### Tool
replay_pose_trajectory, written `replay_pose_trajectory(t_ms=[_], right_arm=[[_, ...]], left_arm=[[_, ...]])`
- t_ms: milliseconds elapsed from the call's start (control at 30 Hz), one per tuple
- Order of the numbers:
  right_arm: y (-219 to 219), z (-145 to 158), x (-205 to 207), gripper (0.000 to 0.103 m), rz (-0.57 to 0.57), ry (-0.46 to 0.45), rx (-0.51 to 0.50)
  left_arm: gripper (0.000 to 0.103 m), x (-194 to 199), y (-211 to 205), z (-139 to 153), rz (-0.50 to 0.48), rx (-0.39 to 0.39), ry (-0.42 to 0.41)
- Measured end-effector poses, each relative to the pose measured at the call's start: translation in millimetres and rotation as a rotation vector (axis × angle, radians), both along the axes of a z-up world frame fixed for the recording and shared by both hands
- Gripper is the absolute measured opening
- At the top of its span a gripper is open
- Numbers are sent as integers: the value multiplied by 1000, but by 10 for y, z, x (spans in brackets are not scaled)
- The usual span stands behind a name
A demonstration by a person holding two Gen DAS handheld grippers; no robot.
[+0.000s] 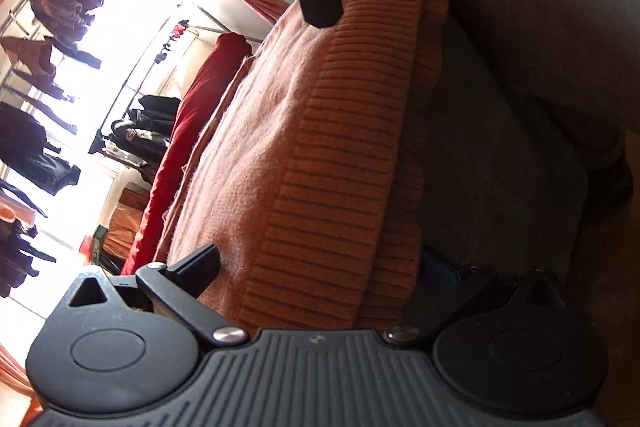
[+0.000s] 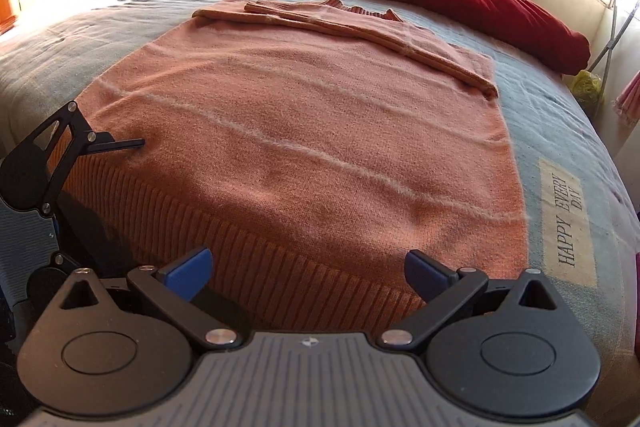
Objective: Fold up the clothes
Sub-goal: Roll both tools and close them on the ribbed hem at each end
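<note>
Both tools sit at the sweater's ribbed hem. On the blue-grey bed cover (image 2: 560,99) a beige patch (image 2: 568,223) at 3 o'clock reads "HAPPY EVERY DAY". An orange sweater (image 2: 304,131) lies flat on the bed, long axis running from 6 to 12 o'clock, collar far, hem near, 1 sleeve folded across the chest. With its 2 blue-padded fingers spread wide, the right tool (image 2: 308,269) hovers over the hem, holding nothing. At 9 o'clock the left tool (image 1: 316,267) straddles the hem corner; 1 finger (image 1: 200,267) rests on top, the other sits below the fabric, so whether it clamps cannot be told.
</note>
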State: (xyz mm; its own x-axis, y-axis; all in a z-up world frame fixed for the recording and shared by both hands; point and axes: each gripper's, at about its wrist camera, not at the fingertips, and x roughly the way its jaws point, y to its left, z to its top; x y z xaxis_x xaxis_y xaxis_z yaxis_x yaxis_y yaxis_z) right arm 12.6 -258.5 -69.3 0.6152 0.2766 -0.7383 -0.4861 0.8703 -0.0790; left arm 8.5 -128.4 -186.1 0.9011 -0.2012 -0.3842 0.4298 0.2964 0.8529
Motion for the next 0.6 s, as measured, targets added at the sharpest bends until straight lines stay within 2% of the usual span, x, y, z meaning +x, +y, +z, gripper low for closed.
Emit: replay_pose_trajectory(t_ms=[100,167,367,600], right_arm=[[-67,45,-33,103,-21,-13,14],[-94,67,-76,103,-27,-27,17],[-44,61,-246,103,52,-106,-72],[248,-107,-559,103,300,-220,-213]], left_arm=[[102,-59,-30,-97,-38,64,-92],[102,-107,-32,-104,-58,77,-137],[102,-207,14,133,-43,8,-159],[103,-275,41,396,-30,-81,-184]])
